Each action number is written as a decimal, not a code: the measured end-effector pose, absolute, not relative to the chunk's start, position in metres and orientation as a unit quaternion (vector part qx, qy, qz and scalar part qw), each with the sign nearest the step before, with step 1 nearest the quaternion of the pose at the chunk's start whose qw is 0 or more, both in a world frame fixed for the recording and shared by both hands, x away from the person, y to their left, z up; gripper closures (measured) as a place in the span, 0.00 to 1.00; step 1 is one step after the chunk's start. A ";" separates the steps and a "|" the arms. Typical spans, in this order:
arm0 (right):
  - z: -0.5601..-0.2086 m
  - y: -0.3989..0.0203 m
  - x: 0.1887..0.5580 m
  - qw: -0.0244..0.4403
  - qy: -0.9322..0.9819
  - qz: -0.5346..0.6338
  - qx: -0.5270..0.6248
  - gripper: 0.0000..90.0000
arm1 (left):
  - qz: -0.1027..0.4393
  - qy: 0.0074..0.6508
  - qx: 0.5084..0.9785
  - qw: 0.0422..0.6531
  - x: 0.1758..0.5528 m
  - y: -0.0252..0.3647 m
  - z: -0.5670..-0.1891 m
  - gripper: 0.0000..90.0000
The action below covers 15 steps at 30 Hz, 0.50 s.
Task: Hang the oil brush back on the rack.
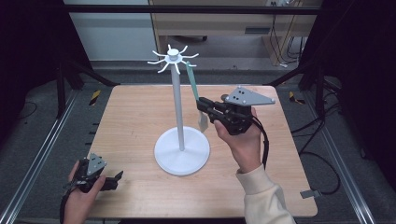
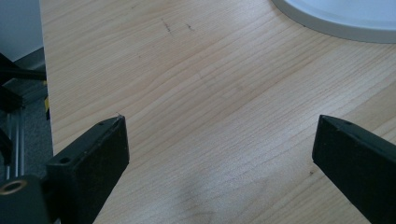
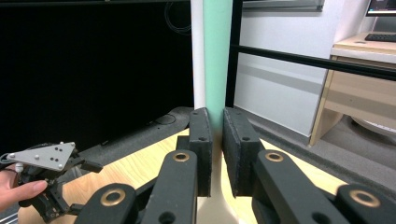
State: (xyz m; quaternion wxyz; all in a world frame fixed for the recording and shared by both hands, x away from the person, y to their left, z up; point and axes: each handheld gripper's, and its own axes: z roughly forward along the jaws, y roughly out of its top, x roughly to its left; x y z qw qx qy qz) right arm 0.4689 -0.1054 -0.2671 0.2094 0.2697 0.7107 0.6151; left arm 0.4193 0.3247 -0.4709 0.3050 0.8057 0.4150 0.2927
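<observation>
Wooden counter point(image 1: 140, 121) sat inside a dark framed bay, grey floor around it, pale cabinet and cables at the back. White stand point(image 1: 181, 150) stood near the counter's middle: round flat base, thin upright pole, hub of curved hooks on top. Teal-handled spatula point(image 1: 194, 88) hung tilted from one hook on the stand's right side, its pale blade point(image 1: 202, 122) low, just right of the pole and above the base. Right tongs point(image 1: 201, 108) were clamped on the spatula near where handle met blade; right hand point(image 1: 243, 140) held them raised above the counter, grey three-cornered plate on top, cable trailing back past a cream sleeve. Right gripper view showed the two black jaws pressed close on the teal handle point(image 3: 217, 56), which rose straight up between them with the white pole just behind it; pale blade visible below the pads. Left tongs point(image 1: 116, 177) lay low at the counter's near left corner in the left hand point(image 1: 81, 191), well apart from the stand. Left gripper view showed those jaws standing wide apart over bare wood, nothing between them, edge of the stand's base point(image 2: 336, 21) at top right. Left tongs also seen far off in the right gripper view point(image 3: 46, 186).
</observation>
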 end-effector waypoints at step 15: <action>-0.266 -0.095 0.475 0.202 0.719 0.613 0.257 0.91 | 0.292 0.418 0.804 0.307 0.420 0.325 -0.471 0.04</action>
